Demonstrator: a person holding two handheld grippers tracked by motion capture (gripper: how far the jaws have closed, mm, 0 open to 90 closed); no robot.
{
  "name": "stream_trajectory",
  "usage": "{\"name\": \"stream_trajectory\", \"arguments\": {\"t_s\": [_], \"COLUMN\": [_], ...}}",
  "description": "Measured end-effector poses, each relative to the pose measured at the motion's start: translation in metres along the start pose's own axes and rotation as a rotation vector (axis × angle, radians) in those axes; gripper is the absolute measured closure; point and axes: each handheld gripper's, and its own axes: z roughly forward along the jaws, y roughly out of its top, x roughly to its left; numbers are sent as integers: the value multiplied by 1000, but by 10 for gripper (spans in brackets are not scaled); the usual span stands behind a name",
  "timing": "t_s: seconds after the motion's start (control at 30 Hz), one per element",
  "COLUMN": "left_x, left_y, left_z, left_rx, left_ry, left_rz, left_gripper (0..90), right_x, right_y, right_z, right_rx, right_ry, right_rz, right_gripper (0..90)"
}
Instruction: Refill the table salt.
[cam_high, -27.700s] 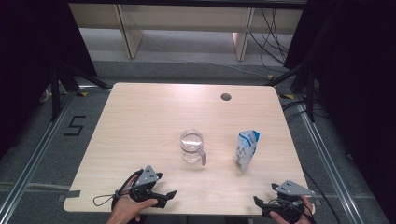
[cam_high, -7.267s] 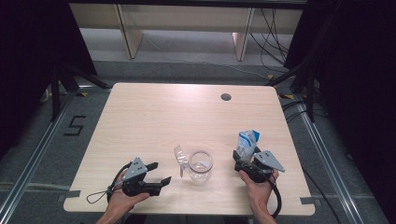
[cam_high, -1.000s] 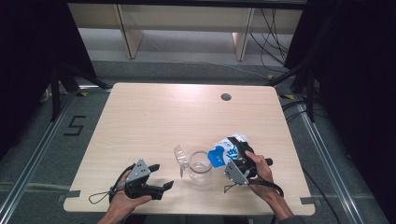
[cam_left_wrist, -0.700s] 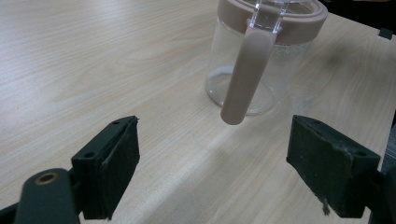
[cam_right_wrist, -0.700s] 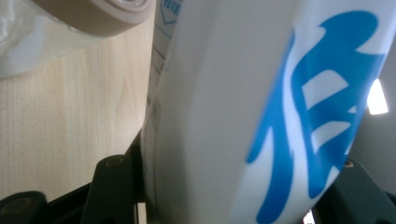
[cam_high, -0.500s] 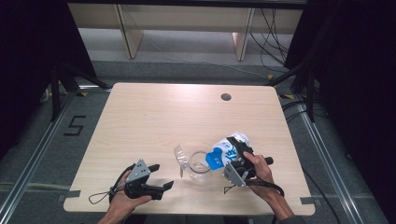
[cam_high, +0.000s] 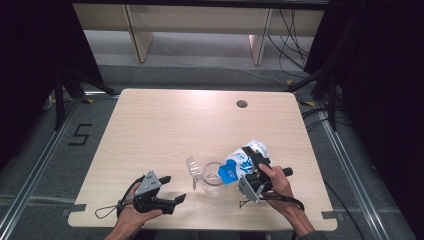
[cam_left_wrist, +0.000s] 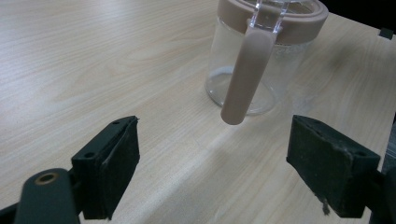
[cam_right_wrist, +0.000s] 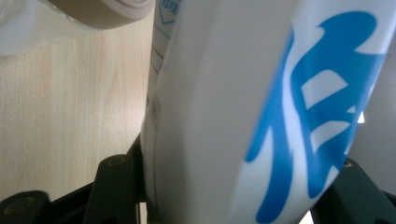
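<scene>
Carton (cam_high: 241, 163) tipped further; spout seemingly behind jug (cam_high: 212, 176)

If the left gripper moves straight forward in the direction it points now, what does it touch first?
Most likely the brown handle of the glass jug. In the left gripper view the handle hangs between the open jaws of the left gripper, with bare table before it. The depth is hard to judge.

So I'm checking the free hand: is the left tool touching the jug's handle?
Apart. In the left gripper view, the left tool is open, with bare table between its pads and the handle.
</scene>
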Motion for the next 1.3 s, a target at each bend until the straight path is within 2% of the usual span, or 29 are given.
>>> {"name": "stream_trajectory", "arguments": {"t_s": [0.03, 0.17, 0.2, 0.23, 0.33, 0.43, 0.47, 0.5, 0.57, 0.7, 0.73, 0.87, 0.9, 0.93, 0.97, 1.0, 1.07, 1.13, 1.23, 1.3], "left_x": [0, 0, 0, 0, -1, -1, -1, -1, -2, -1, 0, 0, 0, 0, -1, 0, 0, 0, 0, 0], "left_y": [0, 0, 0, 0, 0, 0, 0, 0, 0, 0, 0, 0, 0, 0, 0, 0, 0, 0, 0, 0], "left_z": [0, 0, 0, 0, 1, 0, 0, 0, 0, 1, 1, 1, 1, 0, 0, 1, 1, 1, 1, 1], "left_rx": [0, 0, -1, -3, 2, 5, 11, 10, 9, 1, 0, 1, 2, 10, 9, 2, 2, 2, 1, 2], "left_ry": [0, -4, -7, -11, -7, 1, 5, 4, 4, -9, -9, -10, -7, 3, 7, -2, -5, -6, -7, -6], "left_rz": [0, 7, 5, 6, 9, 11, 9, 10, 9, 21, 25, 28, 22, 29, 16, 14, 26, 27, 27, 25], "left_gripper": [164, 164, 164, 164, 164, 164, 164, 164, 164, 164, 164, 164, 164, 164, 164, 164, 164, 164, 164, 164], "right_x": [1, 1, -1, 2, 2, 3, -1, -1, 0, -1, 2, 3, 3, 2, 0, 3, 4, 6, 5, 4], "right_y": [1, 1, 2, 1, 2, 2, 4, 4, 4, 4, 3, 3, 4, 4, 5, 4, 5, 5, 5, 5], "right_z": [0, 1, 0, 0, 1, 1, 1, 1, 0, 0, 0, 0, 0, 1, 1, 0, 0, -1, -1, 0], "right_rx": [1, -6, -3, 5, -7, 8, 2, 5, 11, 17, 22, 24, 26, 21, 16, 29, 26, 46, 44, 42], "right_ry": [-6, -11, -13, -13, -15, -18, -23, -22, -25, -27, -24, -29, -24, -28, -32, -31, -30, -25, -28, -35], "right_rz": [12, -10, -44, -19, -36, -30, -107, -110, -87, -106, -77, -84, -96, -122, -157, -102, -101, -84, -96, -126], "right_gripper": [463, 463, 464, 464, 465, 465, 466, 466, 467, 467, 467, 470, 470, 470, 470, 471, 472, 472, 473, 474]}}
